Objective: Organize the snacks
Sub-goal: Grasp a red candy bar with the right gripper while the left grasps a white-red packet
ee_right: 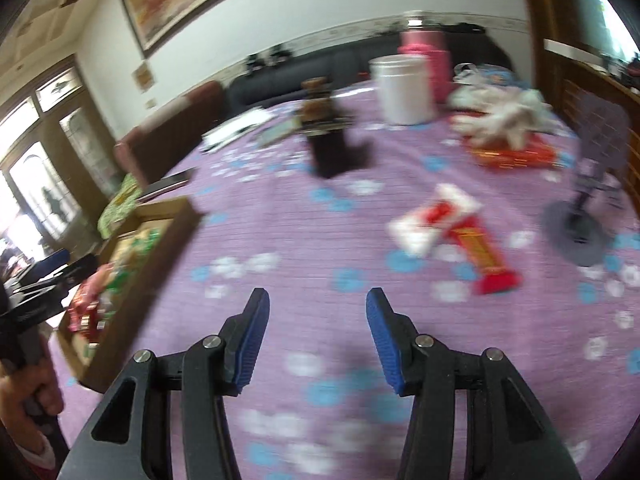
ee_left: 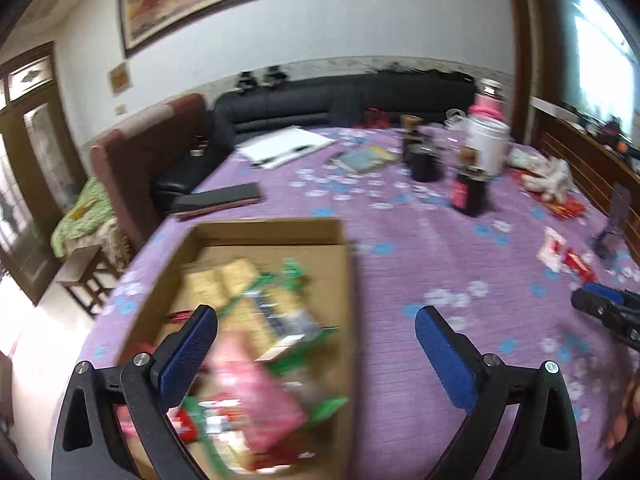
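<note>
On the purple flowered tablecloth [ee_right: 304,240], a cardboard box [ee_left: 344,240] already holds a loose heap of snack packets [ee_left: 256,352]. The left gripper [ee_left: 316,320] hangs over the box's near corner, its jaws spread about as wide as they go and nothing between them. The right gripper [ee_right: 316,308] hovers above bare cloth with its jaws partly apart and likewise empty. Ahead of it and to its right lie two snacks not yet boxed: a white-and-red packet [ee_right: 432,216] and a red-and-gold bar [ee_right: 484,256], the two touching or overlapping at one end. Because they lie so close, a careless pinch could catch both or nudge one away. Dark jars [ee_right: 332,148] and a small stand [ee_right: 576,228] stand farther back; a wide sweep of the hand could knock them.
</note>
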### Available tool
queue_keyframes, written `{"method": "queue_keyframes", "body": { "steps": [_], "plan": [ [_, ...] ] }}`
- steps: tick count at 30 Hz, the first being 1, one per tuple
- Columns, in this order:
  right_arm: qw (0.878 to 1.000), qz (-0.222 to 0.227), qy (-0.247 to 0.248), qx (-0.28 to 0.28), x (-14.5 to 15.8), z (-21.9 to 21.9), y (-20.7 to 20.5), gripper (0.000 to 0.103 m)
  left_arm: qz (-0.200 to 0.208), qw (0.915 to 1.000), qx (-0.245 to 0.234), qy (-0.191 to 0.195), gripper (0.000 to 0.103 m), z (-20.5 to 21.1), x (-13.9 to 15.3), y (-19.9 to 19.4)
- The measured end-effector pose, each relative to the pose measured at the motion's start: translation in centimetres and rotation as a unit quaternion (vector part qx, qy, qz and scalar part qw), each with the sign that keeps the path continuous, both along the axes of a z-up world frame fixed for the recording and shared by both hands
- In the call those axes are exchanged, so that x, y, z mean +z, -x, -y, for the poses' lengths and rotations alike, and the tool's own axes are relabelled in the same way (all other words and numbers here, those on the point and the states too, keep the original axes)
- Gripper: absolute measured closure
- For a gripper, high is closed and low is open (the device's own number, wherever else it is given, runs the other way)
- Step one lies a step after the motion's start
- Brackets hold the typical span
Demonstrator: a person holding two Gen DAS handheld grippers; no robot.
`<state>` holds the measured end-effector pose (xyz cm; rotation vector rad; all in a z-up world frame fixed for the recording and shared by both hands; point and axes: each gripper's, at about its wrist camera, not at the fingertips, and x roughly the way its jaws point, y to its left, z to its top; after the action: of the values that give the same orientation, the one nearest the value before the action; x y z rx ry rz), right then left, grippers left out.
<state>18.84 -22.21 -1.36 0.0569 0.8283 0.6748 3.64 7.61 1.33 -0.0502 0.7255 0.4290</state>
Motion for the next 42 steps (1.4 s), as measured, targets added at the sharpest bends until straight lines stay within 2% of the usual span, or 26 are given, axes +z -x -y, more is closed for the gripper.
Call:
{"method": "queue_keyframes", "body": {
  "steps": [3,6,14,17,18,19,20,21,31,38,41,42],
  "plan": [
    [1.000,0.003,0.014,-0.015,-0.5,2.3,-1.8,0.053,-0.011,0.9990,-0.036,0.024,0.002,2.4,-0.4,-2.2],
    [0.999,0.004,0.026,-0.021,-1.1,3.5,-3.6,0.053,-0.021,0.9976,-0.063,0.021,0.002,5.0,-0.7,-4.1],
    [0.997,0.019,0.075,-0.014,-2.2,3.3,-7.1,0.053,-0.036,0.9908,-0.128,0.028,0.002,9.5,-1.5,-8.8],
    [0.996,-0.001,0.084,-0.007,-2.9,3.3,-8.7,0.053,-0.042,0.9868,-0.153,0.032,0.002,10.7,-1.8,-11.1],
    [0.996,-0.013,0.087,-0.004,-3.3,3.2,-9.1,0.056,-0.045,0.9855,-0.161,0.030,0.002,11.3,-1.9,-12.1],
    [0.996,-0.020,0.087,-0.003,-3.5,3.2,-9.3,0.070,-0.048,0.9848,-0.165,0.029,0.002,11.6,-2.0,-12.6],
    [0.996,-0.019,0.084,-0.005,-3.3,3.4,-9.2,0.082,-0.051,0.9838,-0.169,0.028,0.002,12.0,-2.2,-13.3],
    [0.996,-0.021,0.081,-0.009,-3.3,3.7,-9.1,0.084,-0.053,0.9825,-0.177,0.028,0.002,12.4,-2.3,-14.0],
    [0.997,-0.005,-0.020,-0.068,-0.2,10.9,-4.6,0.084,-0.067,0.9670,-0.245,0.021,0.003,17.8,-4.9,-19.5],
    [0.995,-0.009,-0.056,-0.080,0.5,12.7,-2.6,0.084,-0.092,0.9561,-0.278,0.002,0.003,21.1,-7.2,-22.9],
    [0.995,-0.011,-0.062,-0.082,0.5,12.8,-2.1,0.084,-0.112,0.9516,-0.286,0.021,0.012,21.3,-8.4,-23.8],
    [0.994,-0.011,-0.065,-0.082,0.5,12.8,-1.8,0.084,-0.106,0.9516,-0.287,0.034,0.026,21.0,-8.2,-24.0]
  ]
}}
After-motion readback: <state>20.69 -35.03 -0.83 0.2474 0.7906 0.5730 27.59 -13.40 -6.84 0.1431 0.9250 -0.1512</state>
